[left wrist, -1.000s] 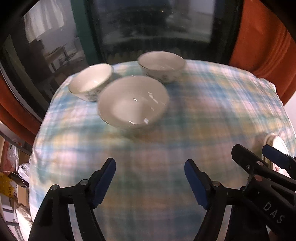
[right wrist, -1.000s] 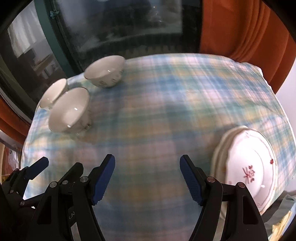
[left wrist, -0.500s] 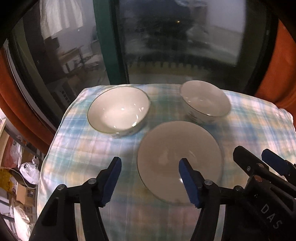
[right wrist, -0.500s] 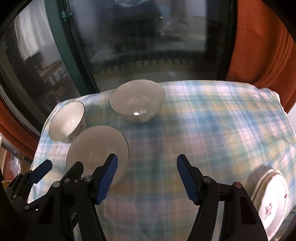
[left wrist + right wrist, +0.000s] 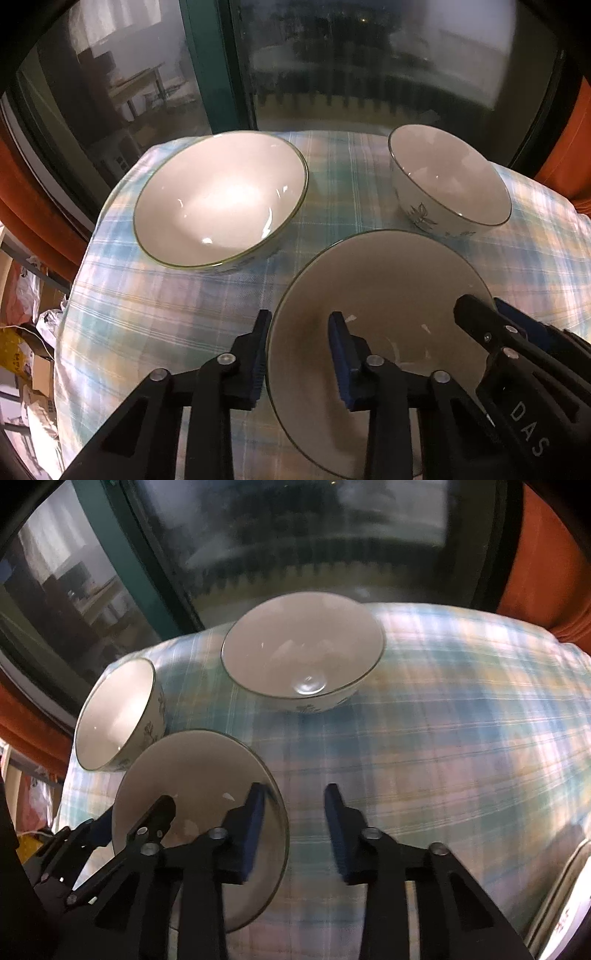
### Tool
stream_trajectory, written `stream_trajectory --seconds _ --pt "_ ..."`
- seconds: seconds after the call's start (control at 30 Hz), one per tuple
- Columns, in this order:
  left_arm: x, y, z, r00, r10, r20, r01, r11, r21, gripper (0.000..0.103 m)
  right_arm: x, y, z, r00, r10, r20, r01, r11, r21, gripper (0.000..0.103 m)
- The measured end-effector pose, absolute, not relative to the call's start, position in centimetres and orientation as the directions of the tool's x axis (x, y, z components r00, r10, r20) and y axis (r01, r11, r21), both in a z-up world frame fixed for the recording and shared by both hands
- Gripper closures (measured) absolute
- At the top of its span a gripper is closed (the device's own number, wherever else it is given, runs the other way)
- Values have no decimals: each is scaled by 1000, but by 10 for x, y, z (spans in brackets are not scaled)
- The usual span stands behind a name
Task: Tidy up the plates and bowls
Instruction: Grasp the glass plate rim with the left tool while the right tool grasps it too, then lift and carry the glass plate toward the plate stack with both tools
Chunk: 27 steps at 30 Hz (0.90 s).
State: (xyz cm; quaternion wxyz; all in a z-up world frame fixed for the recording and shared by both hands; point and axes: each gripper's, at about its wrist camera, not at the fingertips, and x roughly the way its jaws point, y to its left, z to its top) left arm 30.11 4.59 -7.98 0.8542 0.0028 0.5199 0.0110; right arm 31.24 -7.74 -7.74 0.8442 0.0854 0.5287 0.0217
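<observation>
Right, the near wide white ceramic bowl with a thin dark rim (image 5: 388, 295) sits on the blue-and-yellow plaid-covered worktop (image 5: 147, 314), in front of the broad white ceramic bowl (image 5: 221, 199) and the smaller leaf-printed white bowl (image 5: 447, 177). The left tongs (image 5: 299, 321) straddle its left rim, one pad outside and one inside, and are pinched onto the wall. The right tongs (image 5: 291, 794) straddle the opposite rim and have just been closing with the rim between the pads. A strip of cloth shows between the outer pad and the rim, so I cannot tell whether they bite yet. Main risk is an uneven two-point hold. If one side grips and the other does not, a lift would likely tip the near bowl and let the glazed wall slide out of the pads. The sloped wall makes it worse, since flat pads on a flare tend to squeeze upward and off. The other two bowls are close behind, so a swing or a slip could knock ceramic on ceramic. The cloth looks soft and loose and may drag or bunch if the bowl is slid. The stack of white patterned plates (image 5: 569, 897) sits at the worktop's right edge, well apart, but a wide carry could clip it.
</observation>
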Motion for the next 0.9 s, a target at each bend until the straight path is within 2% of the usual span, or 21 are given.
stream_trajectory --seconds 0.13,0.57,0.9 --pt "302 47 -81 468 30 -883 -28 999 20 79 317 -70 -82 429 160 -889 34 981 193 84" --pt "281 43 -75 458 -2 -889 -5 1000 -5 78 300 -70 -73 430 121 -895 34 988 150 84" --pt "240 25 -65 469 -57 -881 82 996 -20 78 248 -88 -56 449 76 -890 91 987 130 84"
